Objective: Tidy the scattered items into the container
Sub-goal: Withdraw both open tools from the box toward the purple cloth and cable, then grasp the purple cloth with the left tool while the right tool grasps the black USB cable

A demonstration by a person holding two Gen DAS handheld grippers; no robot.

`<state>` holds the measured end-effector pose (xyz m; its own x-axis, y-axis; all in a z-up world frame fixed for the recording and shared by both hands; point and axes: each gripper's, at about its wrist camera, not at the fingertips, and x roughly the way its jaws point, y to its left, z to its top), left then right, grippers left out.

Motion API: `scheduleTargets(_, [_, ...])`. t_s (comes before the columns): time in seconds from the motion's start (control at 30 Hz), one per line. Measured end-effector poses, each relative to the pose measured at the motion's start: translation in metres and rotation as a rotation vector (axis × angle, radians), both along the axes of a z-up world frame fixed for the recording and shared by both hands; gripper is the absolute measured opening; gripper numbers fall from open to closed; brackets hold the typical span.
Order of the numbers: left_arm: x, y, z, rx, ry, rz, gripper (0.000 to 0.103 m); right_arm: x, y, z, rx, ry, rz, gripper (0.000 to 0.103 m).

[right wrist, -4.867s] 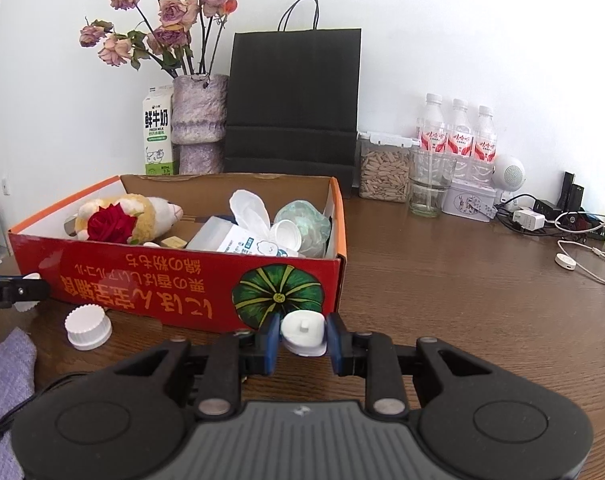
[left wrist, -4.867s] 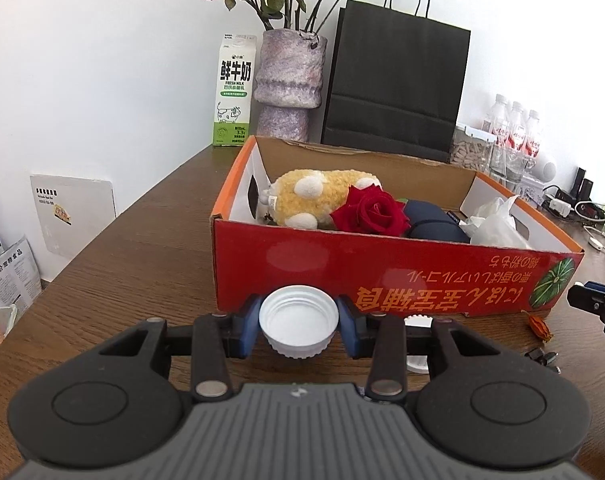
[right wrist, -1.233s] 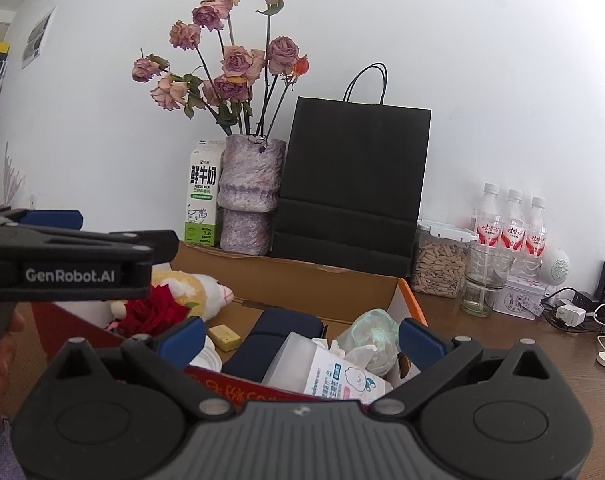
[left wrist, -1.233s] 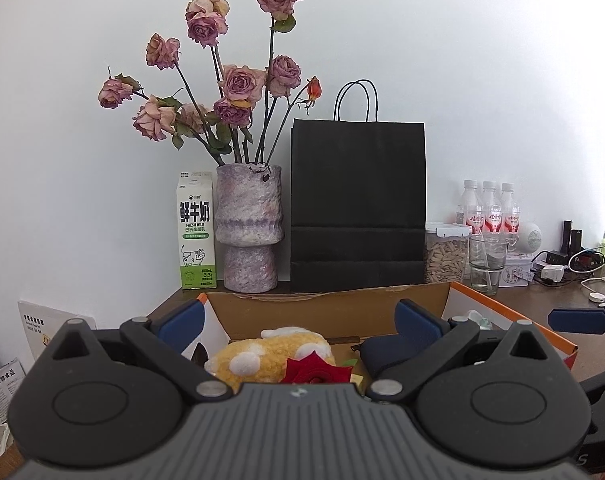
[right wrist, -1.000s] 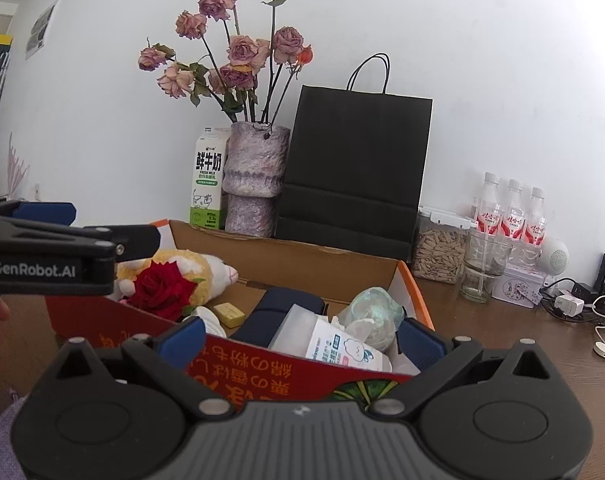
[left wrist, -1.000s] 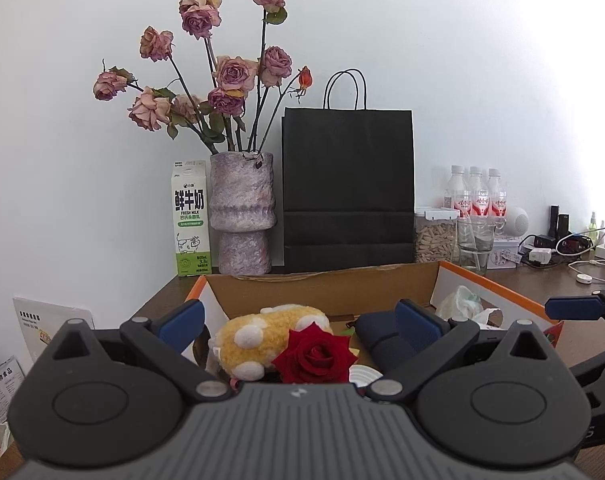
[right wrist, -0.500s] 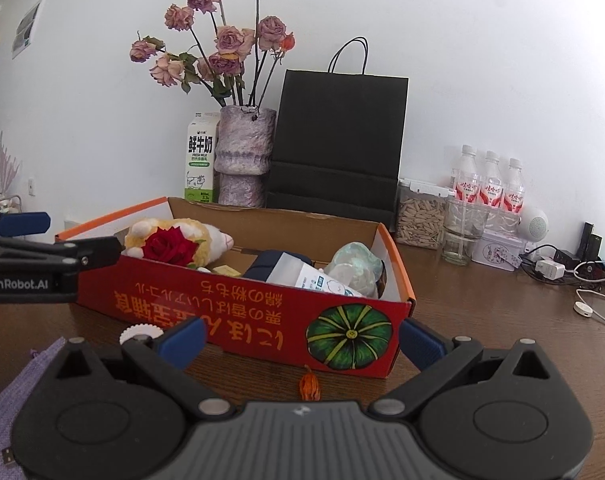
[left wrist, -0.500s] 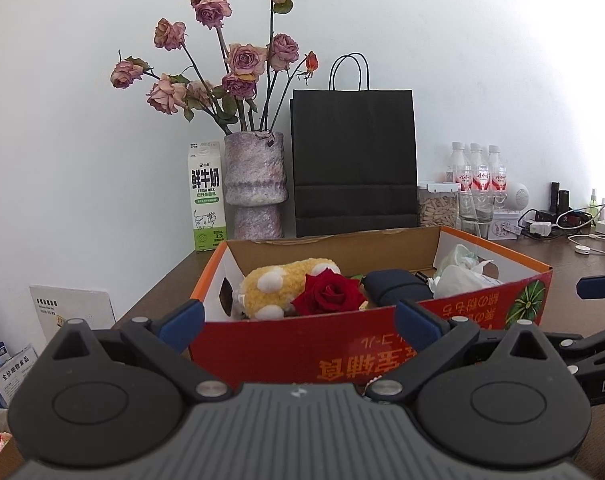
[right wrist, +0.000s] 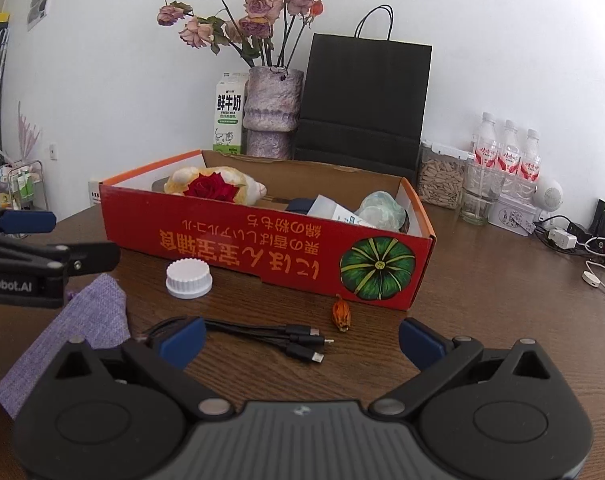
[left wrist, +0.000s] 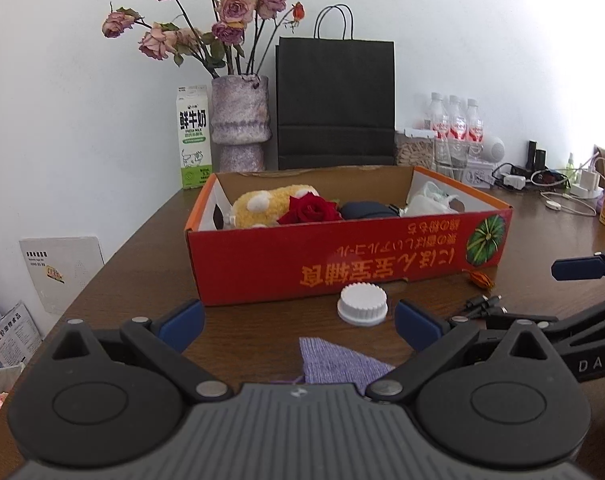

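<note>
Red box (left wrist: 342, 256) at desk (right wrist: 502, 300) centre, now holding both caps carried moments ago; left tool (left wrist: 298, 322) and right tool (right wrist: 300, 338) emptied, spread wide, lowered toward remaining white lid (right wrist: 189, 279), purple pouch (right wrist: 82, 320), cable (right wrist: 262, 334), dried bud (right wrist: 341, 313).

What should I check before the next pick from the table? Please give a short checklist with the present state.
1. Left gripper open, nothing held: ok.
2. Right gripper open, nothing held: ok.
3. Table tidy: not ok; lid, cable, pouch and bud lie outside the box.
4. Cable between the right fingers: ok.
5. Lid upright, apart from the box: ok.
6. Room in the box for the pouch: cannot tell.
</note>
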<state>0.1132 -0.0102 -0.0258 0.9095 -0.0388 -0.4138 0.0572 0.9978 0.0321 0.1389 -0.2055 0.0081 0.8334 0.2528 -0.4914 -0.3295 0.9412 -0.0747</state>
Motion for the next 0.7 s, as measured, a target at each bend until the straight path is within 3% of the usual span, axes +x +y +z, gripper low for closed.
scheduleTargets(0.3, [0.014, -0.009, -0.014, -0.036, 0.187, -0.035, 0.100, 0.004, -0.001, -0.010, -0.030, 0.113, -0.029, 0.103])
scheduleTargets(0.37, [0.016, -0.008, -0.020, -0.074, 0.223, -0.043, 0.090, 0.008, -0.001, -0.014, -0.025, 0.160, -0.020, 0.103])
scheduleTargets(0.43, [0.012, -0.011, -0.021, -0.059, 0.210, -0.050, 0.081, 0.011, -0.004, -0.015, 0.001, 0.179, -0.017, 0.103])
scheduleTargets(0.5, [0.009, -0.014, -0.021, -0.056, 0.199, -0.064, 0.059, 0.014, -0.010, -0.016, 0.033, 0.198, -0.021, 0.103])
scheduleTargets(0.6, [0.009, -0.016, -0.020, -0.065, 0.193, -0.073, 0.040, 0.013, -0.009, -0.016, 0.029, 0.197, -0.030, 0.103])
scheduleTargets(0.7, [0.008, -0.015, -0.019, -0.076, 0.185, -0.075, 0.033, 0.013, -0.009, -0.016, 0.029, 0.198, -0.029, 0.103])
